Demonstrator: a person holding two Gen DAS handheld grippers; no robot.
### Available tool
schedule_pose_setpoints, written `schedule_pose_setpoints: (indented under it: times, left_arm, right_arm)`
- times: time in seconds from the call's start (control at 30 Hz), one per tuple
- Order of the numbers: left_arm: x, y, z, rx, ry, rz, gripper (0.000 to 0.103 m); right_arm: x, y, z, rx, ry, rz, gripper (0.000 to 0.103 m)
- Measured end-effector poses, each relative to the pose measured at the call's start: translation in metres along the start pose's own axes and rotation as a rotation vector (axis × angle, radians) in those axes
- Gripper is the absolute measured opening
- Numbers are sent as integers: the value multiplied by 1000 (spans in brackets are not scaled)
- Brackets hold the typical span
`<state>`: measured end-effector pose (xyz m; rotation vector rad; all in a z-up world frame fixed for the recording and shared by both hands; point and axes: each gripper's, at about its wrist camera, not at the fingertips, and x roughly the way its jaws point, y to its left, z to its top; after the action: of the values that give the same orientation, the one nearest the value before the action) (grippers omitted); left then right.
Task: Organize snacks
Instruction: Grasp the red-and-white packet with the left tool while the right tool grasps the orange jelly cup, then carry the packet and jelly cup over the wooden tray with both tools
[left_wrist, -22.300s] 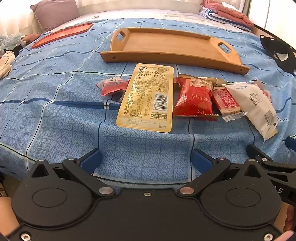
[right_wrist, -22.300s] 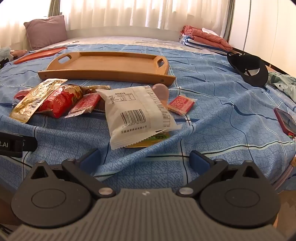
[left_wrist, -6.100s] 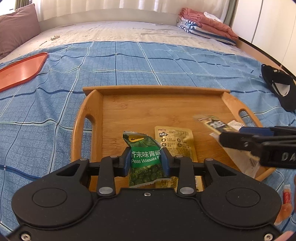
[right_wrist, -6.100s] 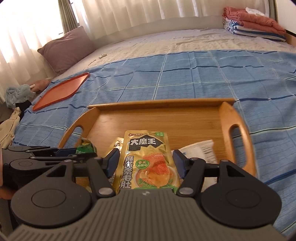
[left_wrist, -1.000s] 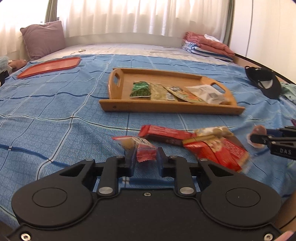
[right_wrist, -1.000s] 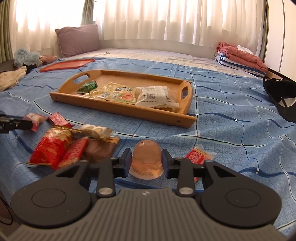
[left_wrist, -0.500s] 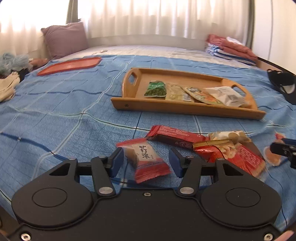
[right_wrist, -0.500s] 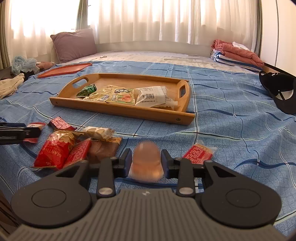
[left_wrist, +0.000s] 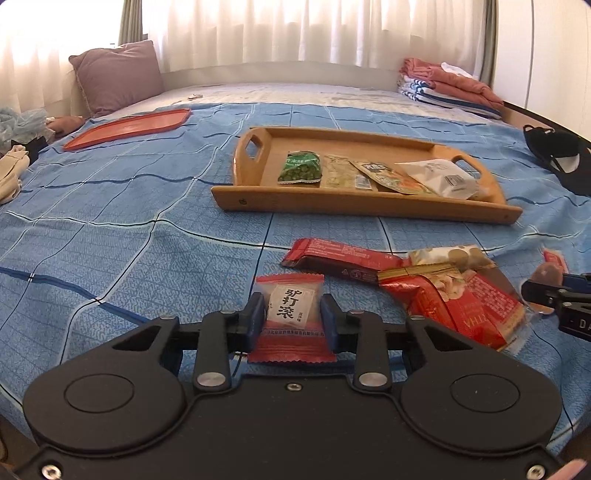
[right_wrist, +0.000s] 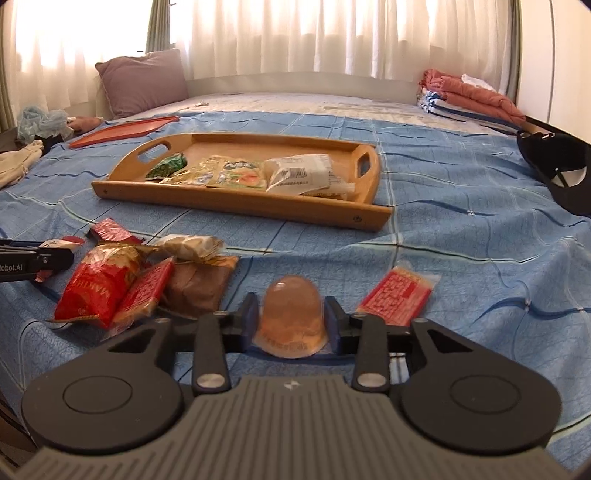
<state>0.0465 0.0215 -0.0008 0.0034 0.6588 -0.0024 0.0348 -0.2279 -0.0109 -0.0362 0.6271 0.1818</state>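
My left gripper (left_wrist: 292, 312) is shut on a small red-and-white candy packet (left_wrist: 291, 332), just above the blue bedspread. In the right wrist view, my right gripper (right_wrist: 290, 321) is shut on a translucent peach jelly cup (right_wrist: 290, 306); it also shows at the left wrist view's right edge. Beyond both lies a wooden tray (left_wrist: 362, 205) holding a green peas packet (left_wrist: 300, 168), two flat packets and a white packet (left_wrist: 439, 177). Loose snacks lie between the tray and the grippers: a red bar (left_wrist: 340, 258), a red bag (right_wrist: 98, 284), a brown packet (right_wrist: 199, 284) and a small red packet (right_wrist: 397, 295).
An orange tray (left_wrist: 129, 125) lies at the far left near a purple pillow (left_wrist: 116, 77). A black cap (right_wrist: 557, 173) sits at the right edge of the bed. Folded clothes (left_wrist: 450, 85) are stacked at the far right. Bare bedspread stretches left of the wooden tray.
The left jaws stood apart around the candy packet half a second ago and have shut on it. The right gripper has kept its hold on the jelly cup.
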Motion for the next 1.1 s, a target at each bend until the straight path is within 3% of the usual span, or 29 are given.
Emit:
schedule_pose_setpoints:
  times: [0.57,1.1]
  left_arm:
    - [-23,8,58,6,-39,-81,31]
    - [8,7,158,-8,-44,-130,31]
  right_arm:
    - [-19,-14,48,113,-60,57,41]
    - [4,-30,129,152,-81,66,41]
